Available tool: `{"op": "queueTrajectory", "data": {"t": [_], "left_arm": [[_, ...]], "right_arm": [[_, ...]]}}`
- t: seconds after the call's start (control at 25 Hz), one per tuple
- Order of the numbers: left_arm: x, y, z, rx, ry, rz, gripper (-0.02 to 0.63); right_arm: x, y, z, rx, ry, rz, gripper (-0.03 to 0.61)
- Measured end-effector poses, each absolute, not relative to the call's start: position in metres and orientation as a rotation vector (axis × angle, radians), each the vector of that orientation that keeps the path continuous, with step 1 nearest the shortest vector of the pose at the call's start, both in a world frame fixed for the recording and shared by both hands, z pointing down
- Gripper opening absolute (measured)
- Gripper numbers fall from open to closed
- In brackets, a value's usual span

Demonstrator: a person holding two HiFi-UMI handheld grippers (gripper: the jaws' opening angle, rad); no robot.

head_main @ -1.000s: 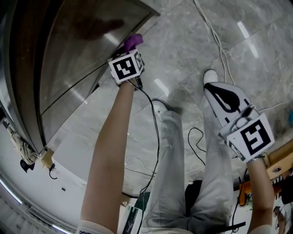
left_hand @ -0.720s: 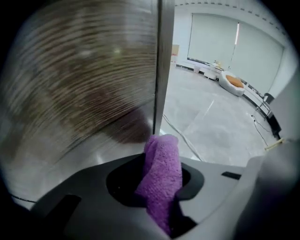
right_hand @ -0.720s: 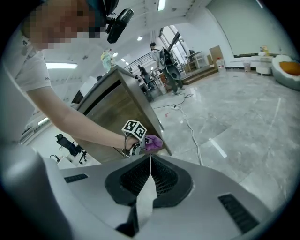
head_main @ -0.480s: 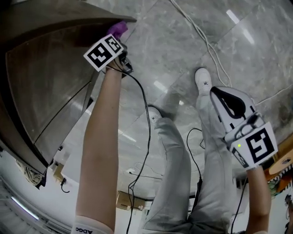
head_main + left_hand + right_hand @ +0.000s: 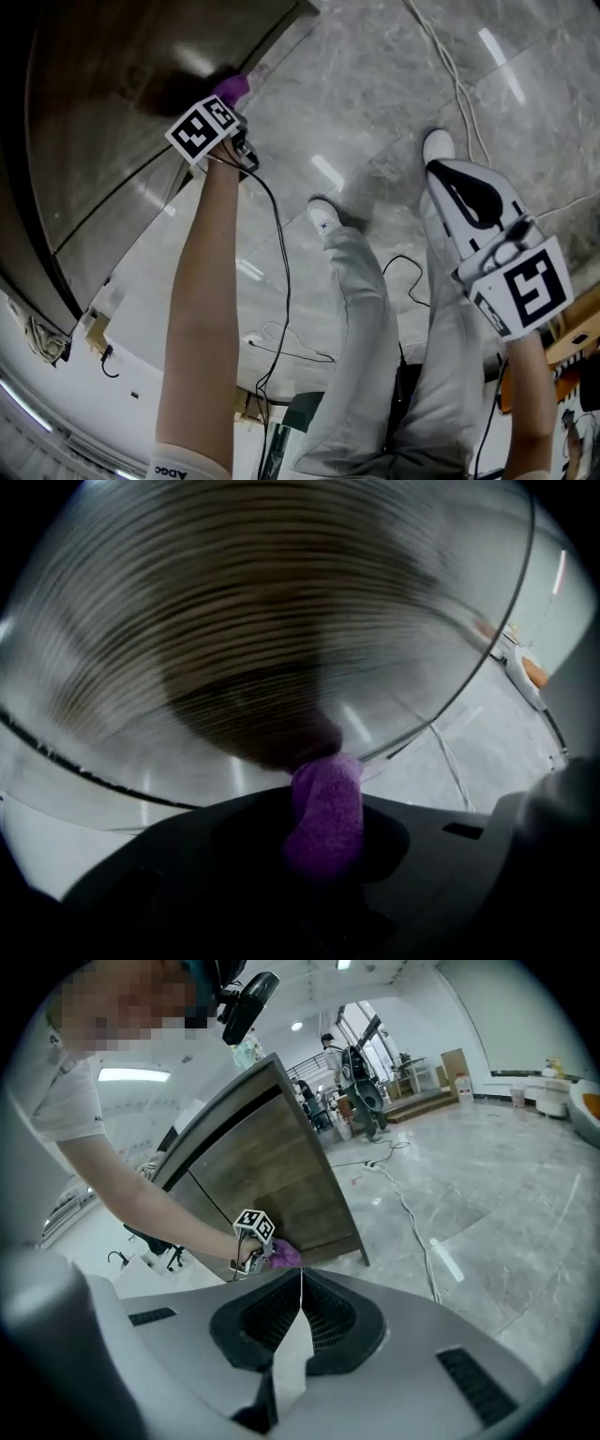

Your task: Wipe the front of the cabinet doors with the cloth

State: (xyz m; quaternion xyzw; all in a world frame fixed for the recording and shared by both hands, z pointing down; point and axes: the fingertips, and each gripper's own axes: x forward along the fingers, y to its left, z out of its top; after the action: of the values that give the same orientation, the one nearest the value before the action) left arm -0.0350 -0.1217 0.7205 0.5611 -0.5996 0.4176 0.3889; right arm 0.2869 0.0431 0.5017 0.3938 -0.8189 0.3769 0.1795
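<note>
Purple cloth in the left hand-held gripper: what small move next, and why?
Probably slide the purple cloth sideways along the cabinet door. The left hand-held gripper is shut on it, its tip looks pressed to the wood low on the panel, with much door face beyond.

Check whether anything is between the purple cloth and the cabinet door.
Nothing visible. The cloth, clamped in the left gripper, sits right at the cabinet door with no object between them.

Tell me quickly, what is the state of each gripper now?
Left gripper: closed on the purple cloth, at the cabinet door.
Right gripper: closed, holding nothing.
</note>
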Motion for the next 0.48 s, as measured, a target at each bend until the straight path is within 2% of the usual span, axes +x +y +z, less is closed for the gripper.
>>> {"op": "queueTrajectory", "data": {"t": [0.24,0.48], "left_arm": [[-0.116,-0.087,0.723,1.306,-1.576,1.010,0.091],[-0.145,-0.075,0.723,1.326,-1.549,0.976,0.091]], "right_arm": [[0.238,0.047,0.499,1.048,-2.331,1.021,0.028],[0.217,0.066,0.501,0.996,-2.287,0.976,0.028]]}}
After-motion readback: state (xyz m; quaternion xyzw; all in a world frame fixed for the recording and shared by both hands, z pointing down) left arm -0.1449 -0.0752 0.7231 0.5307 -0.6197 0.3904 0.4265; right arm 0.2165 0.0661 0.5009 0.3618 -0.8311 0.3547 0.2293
